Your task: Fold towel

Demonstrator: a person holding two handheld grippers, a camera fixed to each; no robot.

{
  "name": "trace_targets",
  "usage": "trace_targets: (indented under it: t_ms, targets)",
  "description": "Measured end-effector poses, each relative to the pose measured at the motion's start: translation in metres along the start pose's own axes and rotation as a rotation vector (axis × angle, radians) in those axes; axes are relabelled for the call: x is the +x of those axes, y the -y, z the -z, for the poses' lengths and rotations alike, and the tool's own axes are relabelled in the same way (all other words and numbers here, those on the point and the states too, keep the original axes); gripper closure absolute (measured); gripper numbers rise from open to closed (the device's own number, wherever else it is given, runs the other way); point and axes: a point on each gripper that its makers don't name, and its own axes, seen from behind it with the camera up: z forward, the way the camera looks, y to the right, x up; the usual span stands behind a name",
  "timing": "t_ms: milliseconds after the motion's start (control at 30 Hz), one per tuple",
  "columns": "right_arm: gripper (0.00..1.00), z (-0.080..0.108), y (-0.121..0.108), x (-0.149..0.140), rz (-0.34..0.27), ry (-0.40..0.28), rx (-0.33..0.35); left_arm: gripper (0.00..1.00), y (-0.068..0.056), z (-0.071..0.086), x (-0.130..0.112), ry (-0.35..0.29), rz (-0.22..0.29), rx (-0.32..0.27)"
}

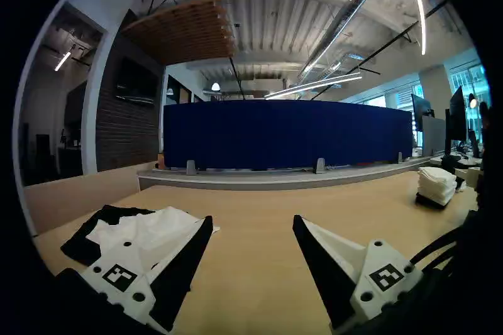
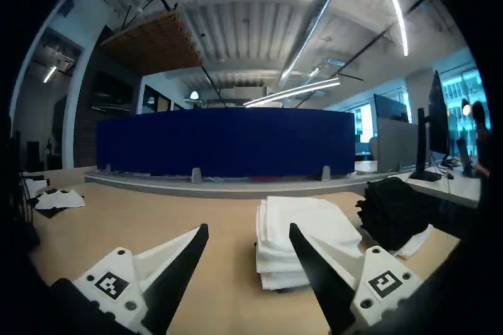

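Beside the white towel stack [image 2: 302,234] sits a black pile [image 2: 396,209].

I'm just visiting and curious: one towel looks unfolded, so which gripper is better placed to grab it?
Probably the left. The left gripper, open, has the loose white towel lying close beside it, while the right gripper, also open, faces a stack of folded towels.

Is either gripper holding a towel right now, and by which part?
Nothing is held. The left gripper is open over the table; the right gripper is open, facing the stack of white towels.
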Motion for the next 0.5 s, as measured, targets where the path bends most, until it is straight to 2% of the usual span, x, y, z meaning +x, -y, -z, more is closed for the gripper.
trace_targets:
  t_ms: [500]
  targets:
    - [0.00, -0.0027, -0.0012, 0.0013, 0.002, 0.000, 0.000, 0.06, -0.0006, 0.0005, 0.0006, 0.000, 0.000, 0.000]
